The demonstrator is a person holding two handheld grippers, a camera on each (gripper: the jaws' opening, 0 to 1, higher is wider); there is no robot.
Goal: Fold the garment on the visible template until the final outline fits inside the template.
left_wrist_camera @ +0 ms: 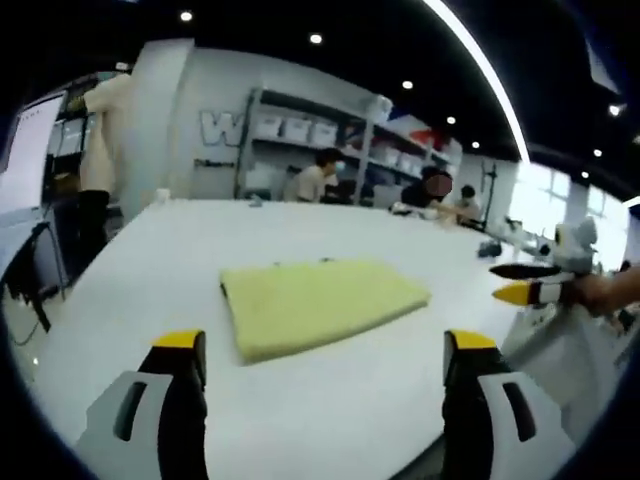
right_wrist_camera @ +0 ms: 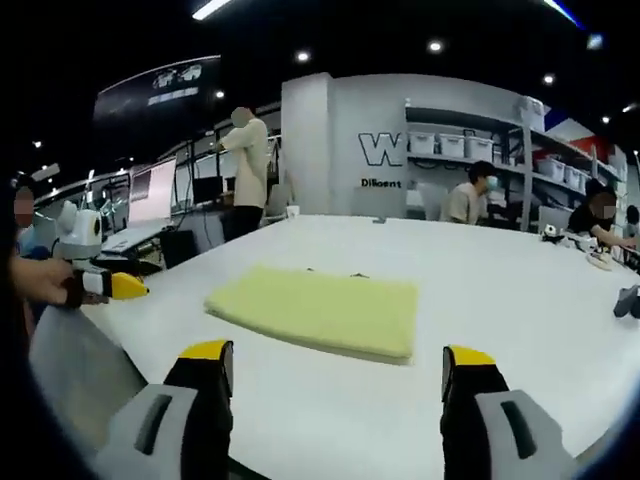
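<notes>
Your garment (left_wrist_camera: 318, 303) lies folded on the bench (left_wrist_camera: 150, 260); both tongs (left_wrist_camera: 325, 350) (right_wrist_camera: 335, 365) hang released, empty. Check the outline before stopping.

I can't make out any template outline under the folded yellow garment (left_wrist_camera: 320, 305) on the table (left_wrist_camera: 180, 250). The wall lettering (right_wrist_camera: 383, 150) is partly cut off by shelving, and the small print below it is too blurred to read.

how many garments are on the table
1: a folded yellow garment lies flat near the middle of the white table, ahead of both open grippers. Anything under it would be hidden.
</notes>
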